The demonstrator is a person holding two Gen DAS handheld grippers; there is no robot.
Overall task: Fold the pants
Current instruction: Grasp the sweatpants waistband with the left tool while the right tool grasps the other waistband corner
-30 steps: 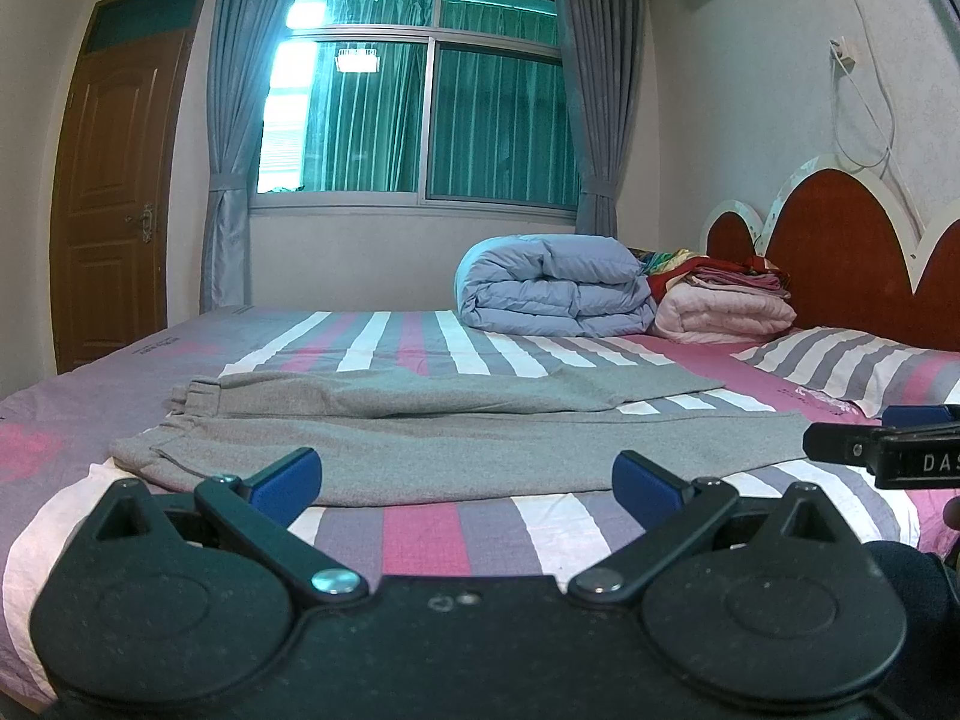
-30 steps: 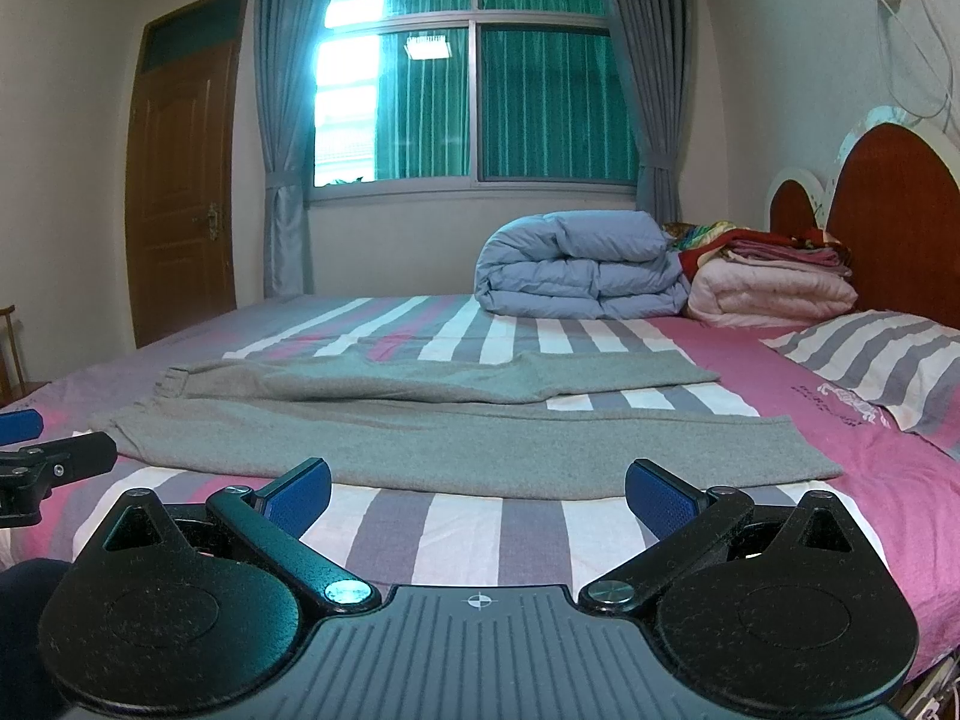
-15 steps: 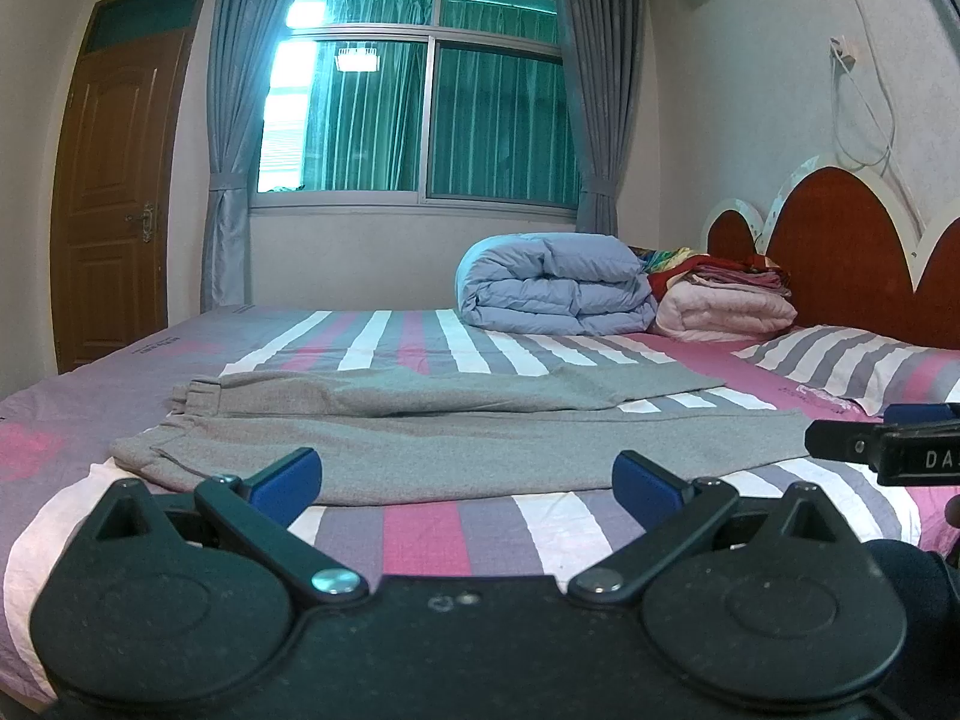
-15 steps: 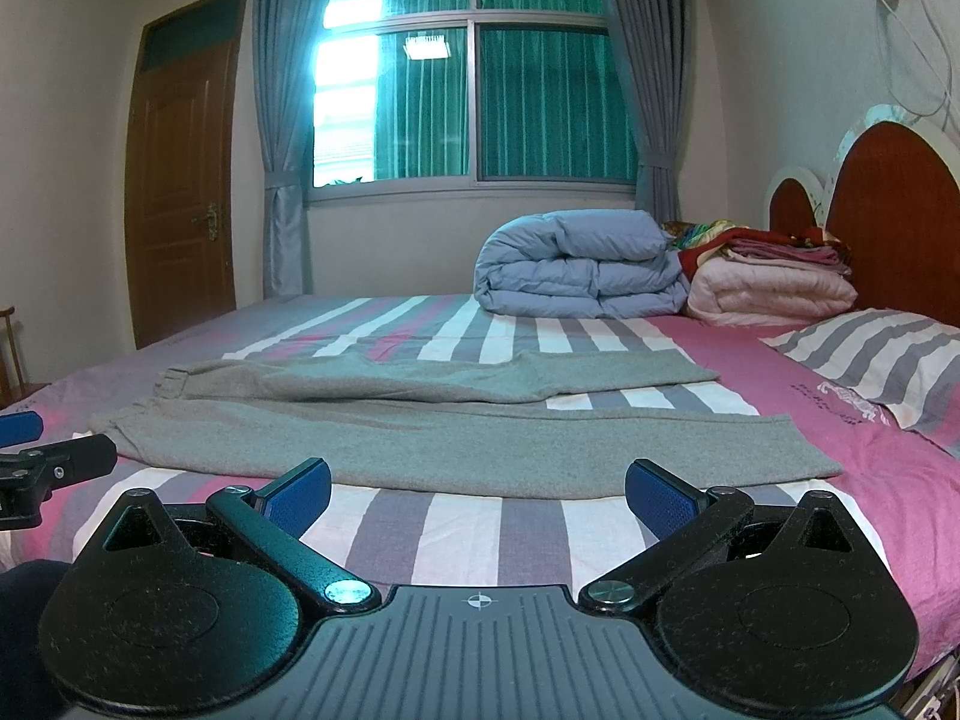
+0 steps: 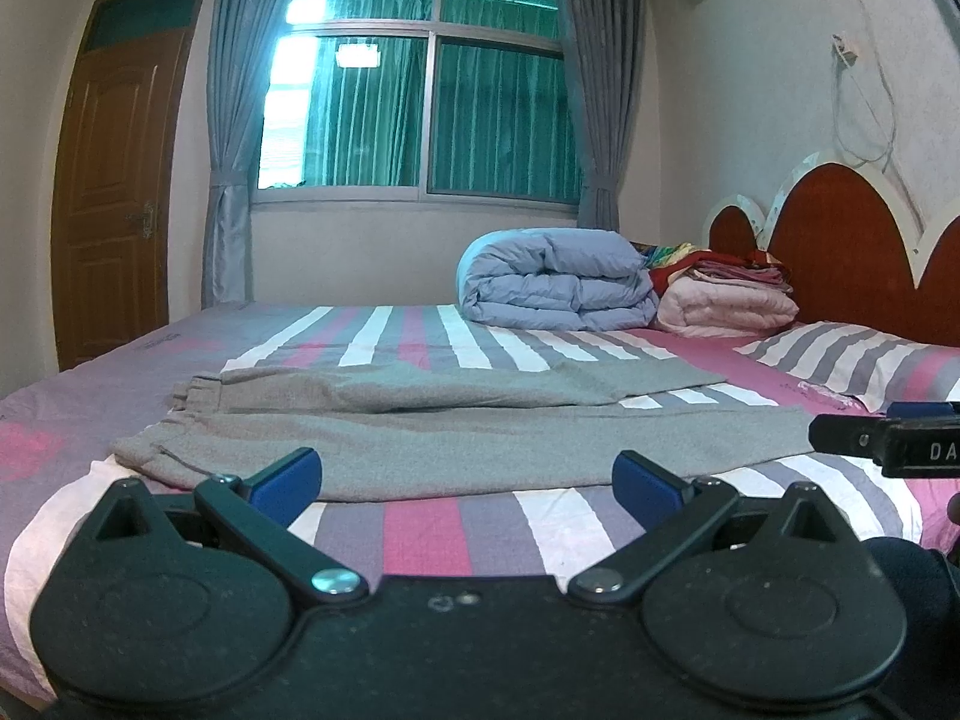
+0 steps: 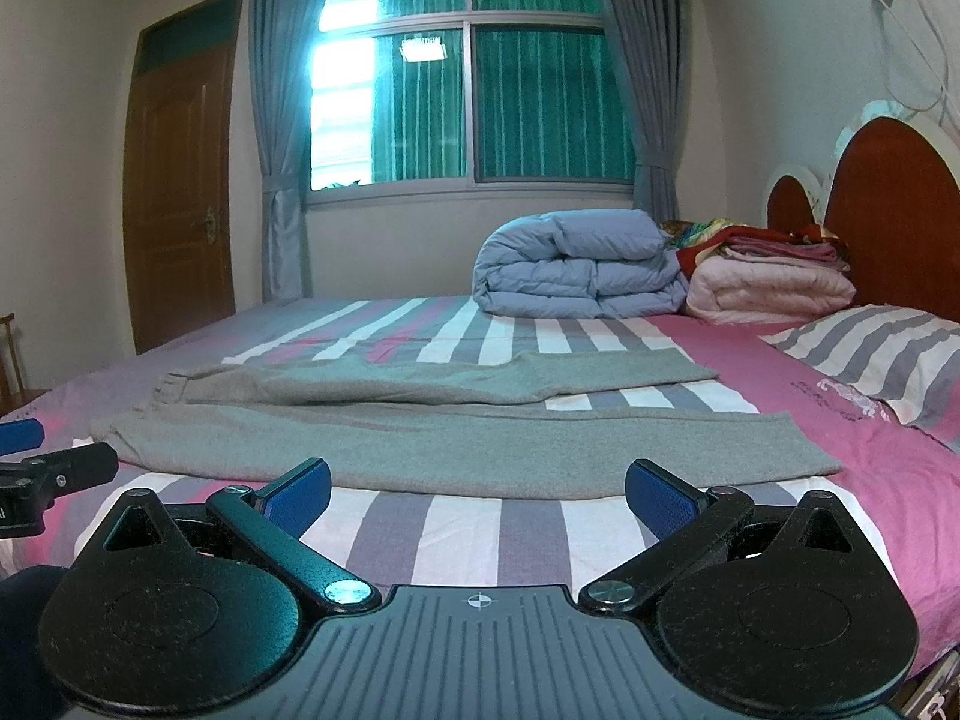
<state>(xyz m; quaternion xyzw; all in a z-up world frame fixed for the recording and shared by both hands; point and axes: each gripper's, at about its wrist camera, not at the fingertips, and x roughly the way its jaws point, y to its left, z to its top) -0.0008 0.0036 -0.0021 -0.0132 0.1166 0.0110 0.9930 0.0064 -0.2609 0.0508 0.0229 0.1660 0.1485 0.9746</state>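
Lying flat across the striped pink, grey and white bedsheet [image 5: 480, 534], the grey knit pants [image 5: 456, 450] stretch sideways, waistband at the left, legs apart toward the right (the far leg rumpled, the near one smooth). Both the left gripper [image 5: 467, 483] and the right gripper [image 6: 478, 495] hover just short of the near leg, blue-padded fingers spread wide, holding nothing. A folded pale blue quilt [image 6: 579, 264] and pink blanket stack [image 6: 771, 288] sit beside the red scalloped headboard [image 5: 840, 246], under a curtained window [image 5: 420, 108]; a brown wooden door [image 6: 180, 192] stands left.
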